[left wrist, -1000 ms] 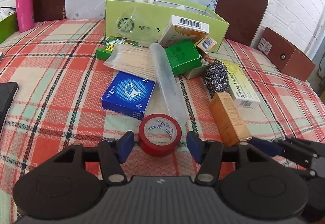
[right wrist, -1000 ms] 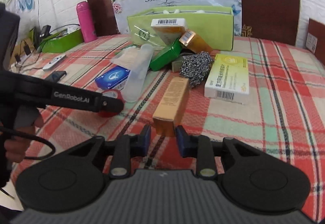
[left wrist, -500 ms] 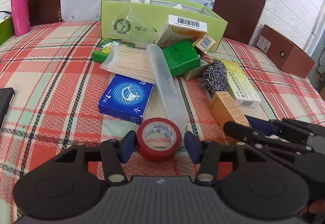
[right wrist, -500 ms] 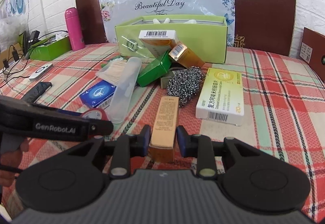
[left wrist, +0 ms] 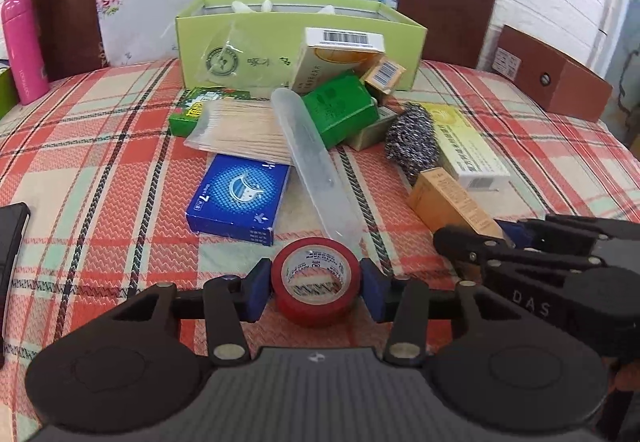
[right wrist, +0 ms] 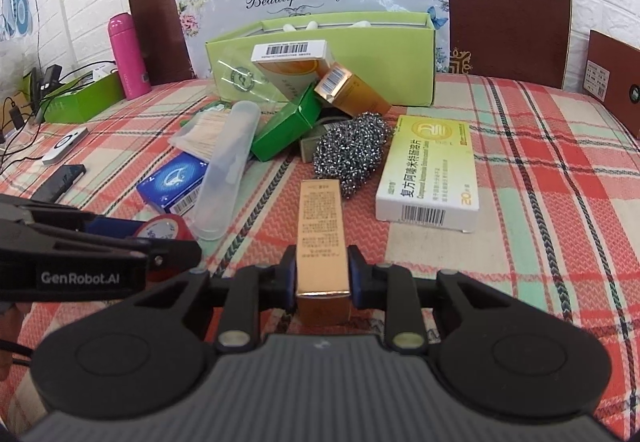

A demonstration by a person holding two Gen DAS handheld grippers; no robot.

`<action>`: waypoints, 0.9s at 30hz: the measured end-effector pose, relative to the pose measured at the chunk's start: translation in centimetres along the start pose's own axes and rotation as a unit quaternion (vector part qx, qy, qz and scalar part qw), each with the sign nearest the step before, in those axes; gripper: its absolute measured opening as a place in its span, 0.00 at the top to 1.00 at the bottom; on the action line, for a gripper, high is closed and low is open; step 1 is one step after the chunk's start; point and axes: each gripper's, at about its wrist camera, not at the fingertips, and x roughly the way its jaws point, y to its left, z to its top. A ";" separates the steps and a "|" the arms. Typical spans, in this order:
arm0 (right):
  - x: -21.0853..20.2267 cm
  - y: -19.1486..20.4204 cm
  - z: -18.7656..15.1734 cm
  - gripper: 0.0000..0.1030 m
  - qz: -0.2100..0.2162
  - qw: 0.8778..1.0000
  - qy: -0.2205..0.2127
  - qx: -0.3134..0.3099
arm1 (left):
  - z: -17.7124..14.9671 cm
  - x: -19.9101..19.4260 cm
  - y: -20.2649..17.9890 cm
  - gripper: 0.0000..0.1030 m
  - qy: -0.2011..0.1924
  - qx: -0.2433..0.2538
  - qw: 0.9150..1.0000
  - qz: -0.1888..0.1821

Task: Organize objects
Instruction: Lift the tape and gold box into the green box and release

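L gripper (left wrist: pixel 316 284) sits low over the plaid-covered surface (left wrist: pixel 100 169), blue pads touching both sides of the red tape roll (left wrist: pixel 315 280) – clamped on it, roll resting on the cloth. R gripper (right wrist: pixel 322 276) has its jaws closing on the near end of the gold carton (right wrist: pixel 322 238), pads pressed against both long sides; carton lies flat, pointing away toward the pile.

Rest of the clutter, mid-surface: steel scourer (right wrist: pixel 350 153) just beyond the carton's far end, white/yellow medicine box (right wrist: pixel 430 173) to its right, lying flat. Clear plastic tube (left wrist: pixel 316 165) runs diagonally, near end just behind the tape roll. Blue box (left wrist: pixel 240 197) left of tube, w/ a bag of wooden sticks (left wrist: pixel 244 127) overlapping its far edge. Dark green box (left wrist: pixel 340 107) tilted against other small boxes, incl. a barcode-topped white/orange box (left wrist: pixel 340 53) leaning on the light green open box (left wrist: pixel 240 41) at the back. Pink bottle (left wrist: pixel 22 45) stands upright far left, well apart from the pile.
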 end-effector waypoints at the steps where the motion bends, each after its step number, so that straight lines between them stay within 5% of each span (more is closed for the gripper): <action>1: -0.2 0.0 0.0 0.77 0.002 1.000 0.002 0.002 | -0.1 -0.3 0.1 0.52 0.001 -0.001 1.000 -0.007; 7: -1.9 -0.9 0.1 0.77 0.019 0.999 -0.002 0.038 | 1.6 -3.1 0.6 0.52 -0.038 0.000 0.999 -0.034; 18: -5.7 -3.4 6.9 0.77 -0.016 0.988 -0.148 0.034 | 10.2 -6.9 1.3 0.52 -0.160 0.009 0.986 -0.044; 27: -1.2 -4.6 12.8 0.77 -0.043 0.982 -0.177 0.041 | 18.1 -2.5 2.7 0.52 -0.160 -0.041 0.986 -0.036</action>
